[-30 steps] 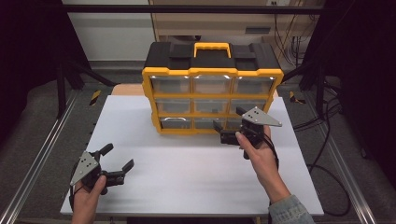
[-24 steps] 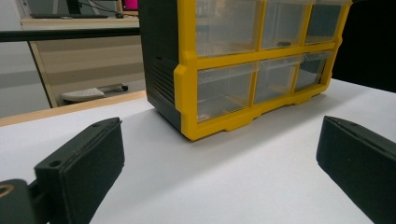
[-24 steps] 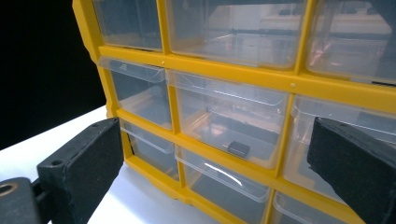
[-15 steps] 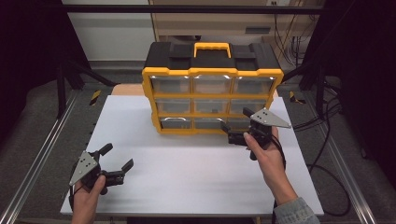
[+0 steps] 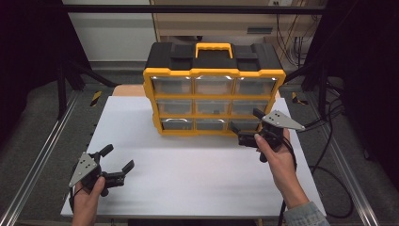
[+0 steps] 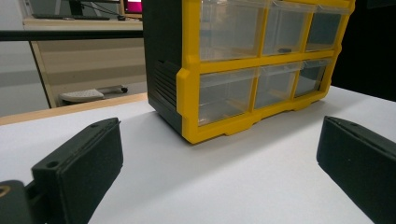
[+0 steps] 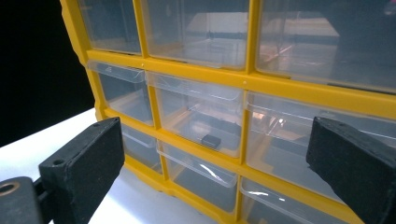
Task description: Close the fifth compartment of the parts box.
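Right gripper (image 5: 245,127), jaws spread wide and empty, faced the drawer cabinet (image 5: 214,89); left gripper (image 5: 116,159) likewise gaped, holding nothing.

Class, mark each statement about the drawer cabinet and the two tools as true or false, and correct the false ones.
1. The right tool is closed on a drawer handle. False: its jaws are open, close to the drawer cabinet but gripping nothing.
2. The cabinet has a yellow carry handle on top. True.
3. The left tool rests against the cabinet. False: it is held open near the table's front left, well apart from the cabinet.
4. A small dark item lies in a clear drawer. True.
5. All drawers look pushed in. True.
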Tool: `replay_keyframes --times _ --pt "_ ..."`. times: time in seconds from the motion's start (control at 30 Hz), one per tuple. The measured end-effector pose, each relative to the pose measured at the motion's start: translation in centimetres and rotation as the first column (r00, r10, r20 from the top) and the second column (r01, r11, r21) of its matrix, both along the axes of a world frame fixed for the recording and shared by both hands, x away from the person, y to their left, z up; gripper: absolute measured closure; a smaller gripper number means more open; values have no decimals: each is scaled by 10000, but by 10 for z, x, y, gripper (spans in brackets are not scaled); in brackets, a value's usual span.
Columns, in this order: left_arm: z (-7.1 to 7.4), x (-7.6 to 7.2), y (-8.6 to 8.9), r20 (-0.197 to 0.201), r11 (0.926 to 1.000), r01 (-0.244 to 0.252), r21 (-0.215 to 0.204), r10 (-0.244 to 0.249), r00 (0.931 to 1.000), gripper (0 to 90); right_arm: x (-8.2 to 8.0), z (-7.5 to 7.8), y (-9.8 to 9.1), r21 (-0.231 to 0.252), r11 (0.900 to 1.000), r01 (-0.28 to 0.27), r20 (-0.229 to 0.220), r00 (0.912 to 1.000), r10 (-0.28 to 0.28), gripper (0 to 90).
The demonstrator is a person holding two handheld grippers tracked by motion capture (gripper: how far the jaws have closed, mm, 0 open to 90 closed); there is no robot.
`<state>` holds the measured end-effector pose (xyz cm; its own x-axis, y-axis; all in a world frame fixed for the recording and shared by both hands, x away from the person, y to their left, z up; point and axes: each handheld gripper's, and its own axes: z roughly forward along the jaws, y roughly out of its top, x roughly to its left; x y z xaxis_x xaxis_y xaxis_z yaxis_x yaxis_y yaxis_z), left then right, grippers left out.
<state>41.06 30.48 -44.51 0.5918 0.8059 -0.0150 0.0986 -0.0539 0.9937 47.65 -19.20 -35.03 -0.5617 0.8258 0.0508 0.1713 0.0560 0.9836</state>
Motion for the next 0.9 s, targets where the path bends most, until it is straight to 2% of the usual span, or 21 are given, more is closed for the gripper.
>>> replay_keyframes --times 0.57,0.9 --pt "0 0 1 -2 10000 -29 26 29 10000 3 -11 3 -30 -11 9992 406 159 9990 -406 45" --pt "0 0 1 -6 10000 -45 -7 45 10000 3 -20 6 -45 42 9972 750 427 9963 -751 17"
